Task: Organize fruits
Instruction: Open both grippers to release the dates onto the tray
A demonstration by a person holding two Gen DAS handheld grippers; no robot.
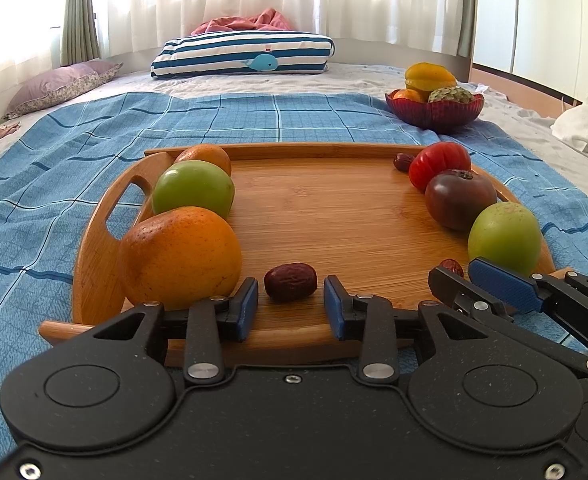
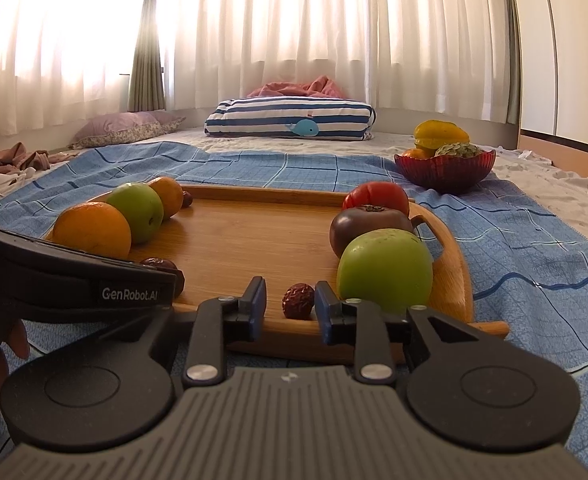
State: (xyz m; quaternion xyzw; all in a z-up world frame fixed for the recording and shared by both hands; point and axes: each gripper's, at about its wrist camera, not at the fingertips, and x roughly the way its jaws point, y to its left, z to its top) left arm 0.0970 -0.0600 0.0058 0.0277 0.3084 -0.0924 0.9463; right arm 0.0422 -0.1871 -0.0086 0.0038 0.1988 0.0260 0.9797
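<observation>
a: in the left wrist view, what is the left gripper (image 1: 291,302) doing?

b: its blue pads are spread, with a dried red date (image 1: 290,282) lying on the wooden tray (image 1: 326,204) between them; neither pad touches it. just left of it sits a big orange (image 1: 180,256), then a green apple (image 1: 192,191) and a second orange (image 1: 206,157) along the tray's left side.

a: and the tray's right side?

b: a red tomato (image 1: 438,164), a dark tomato (image 1: 460,199) and another green apple (image 1: 504,238) in a row, with the right gripper's fingers (image 1: 502,286) reaching in beside that apple.

a: the right wrist view?

b: the right gripper (image 2: 290,304) is also spread, around a wrinkled date (image 2: 297,300) at the tray's near edge. the date sits near the right pad; i cannot tell if they touch. the green apple (image 2: 384,274) is just right of it. a red bowl (image 2: 444,172) of fruit stands well apart on the blue blanket (image 2: 514,248).
</observation>
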